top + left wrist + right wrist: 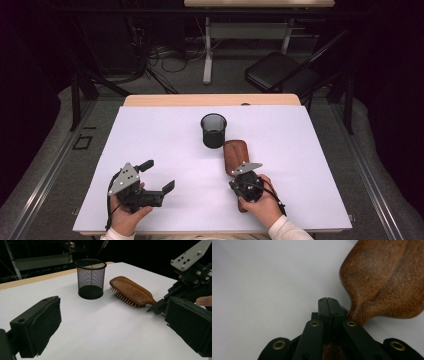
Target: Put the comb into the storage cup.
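Hairbrush [235, 153] lies on white table [150, 135], folding chair [280, 70] behind; right claw [328, 305] pressed together, left claw [159, 176] spread

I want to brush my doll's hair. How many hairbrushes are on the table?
1. The wooden hairbrush lies bristles down beside the mesh cup, its handle at the right gripper. Nothing seems to hide another.

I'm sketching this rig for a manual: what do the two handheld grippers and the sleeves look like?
Both the left gripper and the right gripper are black with blocky jaws, topped by a grey three-cornered plate dotted with holes. A black cable trails from each. Brass rivets mark the right one's linkage. The sleeves are white.
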Action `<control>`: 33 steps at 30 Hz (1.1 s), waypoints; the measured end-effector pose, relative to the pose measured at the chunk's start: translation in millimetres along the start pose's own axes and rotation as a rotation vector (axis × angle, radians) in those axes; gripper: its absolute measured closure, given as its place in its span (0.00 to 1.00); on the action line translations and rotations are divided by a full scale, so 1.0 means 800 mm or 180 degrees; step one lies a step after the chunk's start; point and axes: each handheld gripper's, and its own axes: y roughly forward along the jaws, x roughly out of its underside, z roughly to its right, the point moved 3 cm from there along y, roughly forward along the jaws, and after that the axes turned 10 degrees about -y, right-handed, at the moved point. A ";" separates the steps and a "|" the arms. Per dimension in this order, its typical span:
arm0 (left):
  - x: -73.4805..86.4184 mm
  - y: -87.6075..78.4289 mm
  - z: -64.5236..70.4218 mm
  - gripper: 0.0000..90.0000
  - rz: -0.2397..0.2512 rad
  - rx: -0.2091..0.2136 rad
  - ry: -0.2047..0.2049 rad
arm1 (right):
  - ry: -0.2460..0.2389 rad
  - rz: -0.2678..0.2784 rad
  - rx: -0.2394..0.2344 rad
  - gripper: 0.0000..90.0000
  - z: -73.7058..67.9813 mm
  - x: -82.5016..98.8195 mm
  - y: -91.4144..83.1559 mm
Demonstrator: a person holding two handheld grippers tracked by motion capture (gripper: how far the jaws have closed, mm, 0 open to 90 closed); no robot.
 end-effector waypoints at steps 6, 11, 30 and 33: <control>0.000 0.000 0.000 0.01 -0.0003 -0.0001 0.0002 | 0.0061 -0.0017 0.0036 1.00 0.008 0.006 -0.004; 0.000 0.000 0.000 0.01 -0.0002 0.0001 0.0003 | 0.0083 -0.0029 0.0066 1.00 0.013 0.010 -0.007; 0.001 0.001 0.000 0.01 -0.0017 0.0003 0.0005 | 0.0183 -0.0023 0.0084 1.00 0.036 0.025 -0.017; 0.001 0.001 0.000 0.01 -0.0017 0.0000 0.0003 | 0.0194 -0.0015 0.0090 1.00 0.038 0.026 -0.018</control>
